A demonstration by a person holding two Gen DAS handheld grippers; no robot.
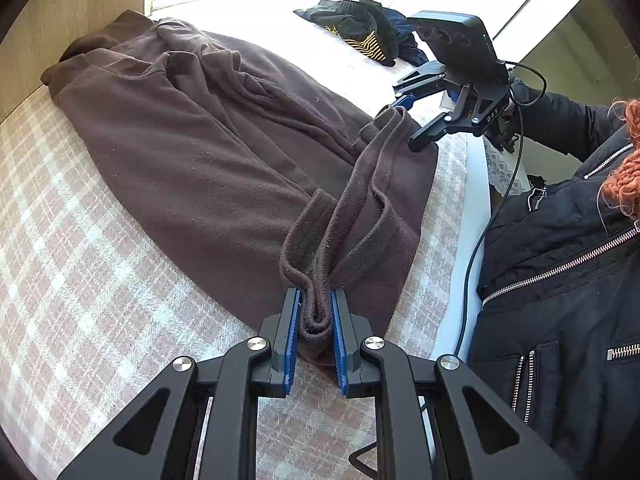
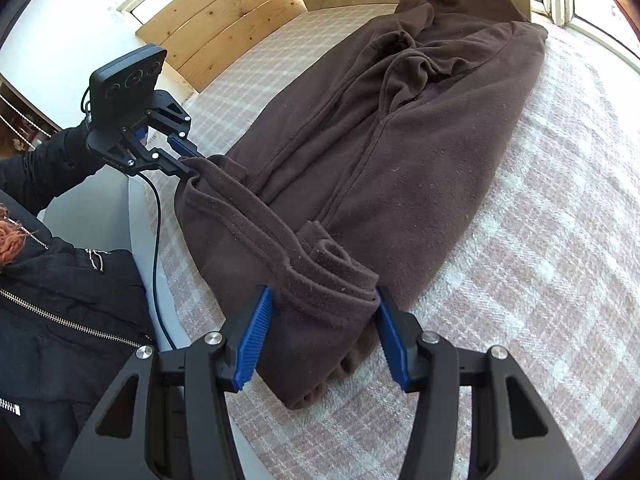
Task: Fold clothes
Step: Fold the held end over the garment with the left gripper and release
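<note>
The left tongs [image 1: 316, 316], bottom centre of their frame, are clamped on a bunched hem of the brown fleece [image 1: 192, 152]. The right tongs [image 2: 324, 332] stand apart around another corner. The fleece sprawls across the checked bedcover [image 1: 80, 280].

left claw [image 1: 315, 320] clamped tight; right claw [image 2: 325, 320] jaws apart
</note>
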